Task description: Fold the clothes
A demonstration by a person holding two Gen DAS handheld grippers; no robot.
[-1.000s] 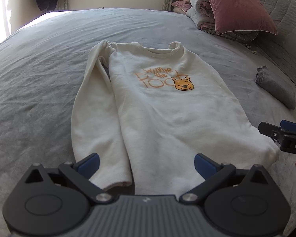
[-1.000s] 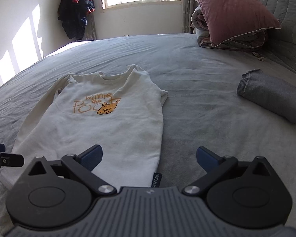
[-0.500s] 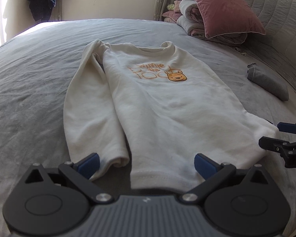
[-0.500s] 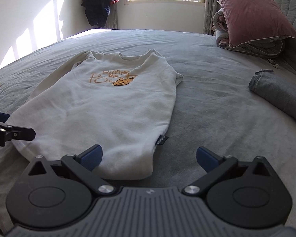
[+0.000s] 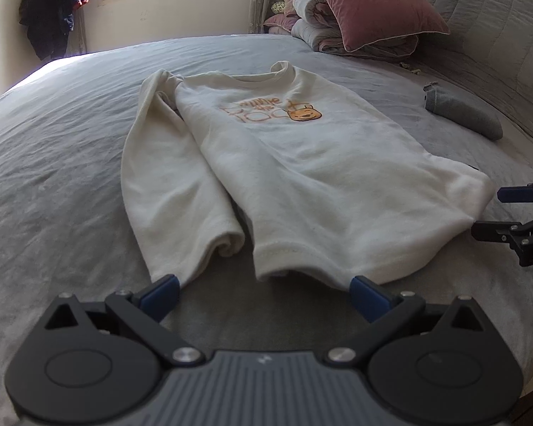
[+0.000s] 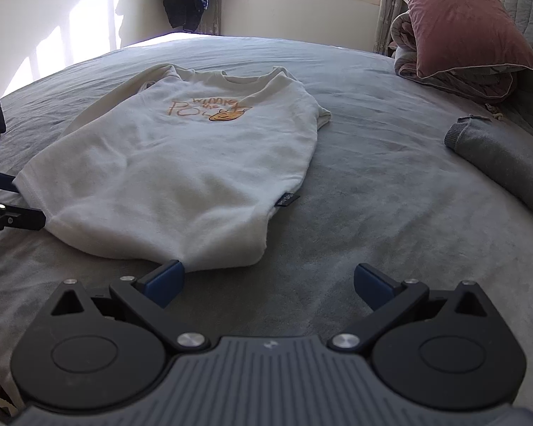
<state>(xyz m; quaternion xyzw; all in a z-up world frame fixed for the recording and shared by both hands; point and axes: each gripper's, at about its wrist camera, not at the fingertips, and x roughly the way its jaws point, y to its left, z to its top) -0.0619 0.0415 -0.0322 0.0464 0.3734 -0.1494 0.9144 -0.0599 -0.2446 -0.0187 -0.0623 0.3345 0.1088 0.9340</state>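
Grey bed [image 5: 71, 163] carries a cream sweatshirt [image 5: 302, 177] lying flat; left gripper [image 5: 263, 293] and right gripper [image 6: 268, 280] both stand wide, empty, near its hem.

The cream long-sleeved fleece sweatshirt [image 6: 181, 163] has orange chest lettering, reads like "Winnie the Pooh" beside a bear face. Tiny dark side-seam tag [image 6: 288, 199] is unreadable. A lone "D" shows on the right claw [image 5: 515, 220].

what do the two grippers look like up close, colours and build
Both match: the left gripper and right gripper have a ribbed grey body with a small white logo, black linkage arms on round black hubs, silver pivot bolts, and blue pads on the fingertips. No cables show.
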